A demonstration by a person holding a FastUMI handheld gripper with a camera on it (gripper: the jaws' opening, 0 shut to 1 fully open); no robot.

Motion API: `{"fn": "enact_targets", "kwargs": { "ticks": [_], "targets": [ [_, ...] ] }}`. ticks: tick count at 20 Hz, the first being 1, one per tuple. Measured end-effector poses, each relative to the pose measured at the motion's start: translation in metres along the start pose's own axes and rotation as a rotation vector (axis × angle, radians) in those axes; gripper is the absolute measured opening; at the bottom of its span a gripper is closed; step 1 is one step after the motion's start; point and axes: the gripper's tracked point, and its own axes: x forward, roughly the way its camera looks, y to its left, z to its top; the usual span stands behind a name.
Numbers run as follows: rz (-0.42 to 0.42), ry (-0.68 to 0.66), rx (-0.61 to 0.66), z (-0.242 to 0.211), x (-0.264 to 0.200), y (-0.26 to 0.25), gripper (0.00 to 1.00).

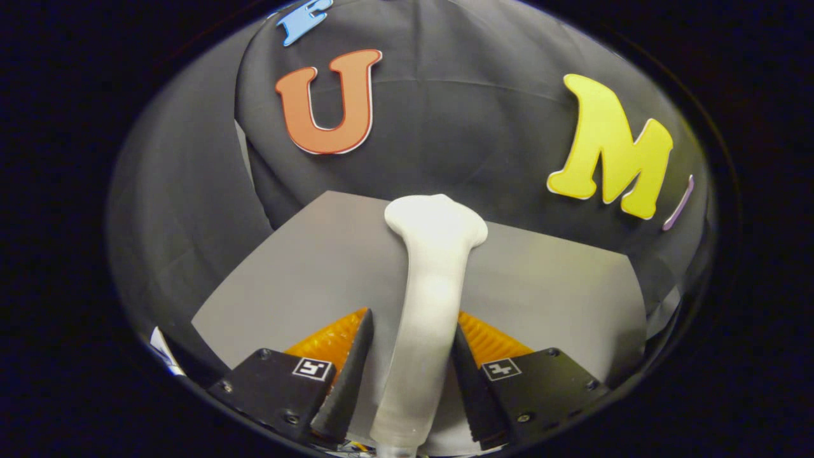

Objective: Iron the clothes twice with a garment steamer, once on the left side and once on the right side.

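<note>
Item: garment steamer point(427, 286), white, clamped by its handle between the jaws of the gripper point(410, 356); both fingers are seen pressed against it, so it can be carried and swept. Its head is pointed toward 12 o'clock, beyond the fingertips, raised above a grey surface point(305, 280). No clothes are discernible. Judged stage: steamer held ready, ironing passes not evidently begun.

The garment steamer point(427, 299), clamped between both fingers of the gripper point(413, 331), looks like smooth matt plastic. Under it the tabletop point(305, 273) is a flat, matt sheet. The booth wall point(458, 114) is dull, softly creased cloth.
</note>
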Motion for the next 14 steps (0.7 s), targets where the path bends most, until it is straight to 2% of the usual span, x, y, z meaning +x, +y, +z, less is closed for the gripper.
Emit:
{"fn": "enact_targets", "kwargs": {
  "ticks": [1, 3, 7, 11, 14],
  "targets": [
    [0.006, -0.004, 0.011, 0.000, -0.001, -0.001, 0.66],
    [0.037, -0.007, 0.035, 0.001, -0.003, 0.001, 0.46],
    [0.116, -0.034, 0.059, 0.007, -0.014, 0.008, 0.39],
    [0.141, -0.126, 0.063, 0.026, -0.044, 0.005, 0.34],
    [0.190, -0.189, 0.080, 0.034, -0.083, 0.009, 0.32]
  ]
}}
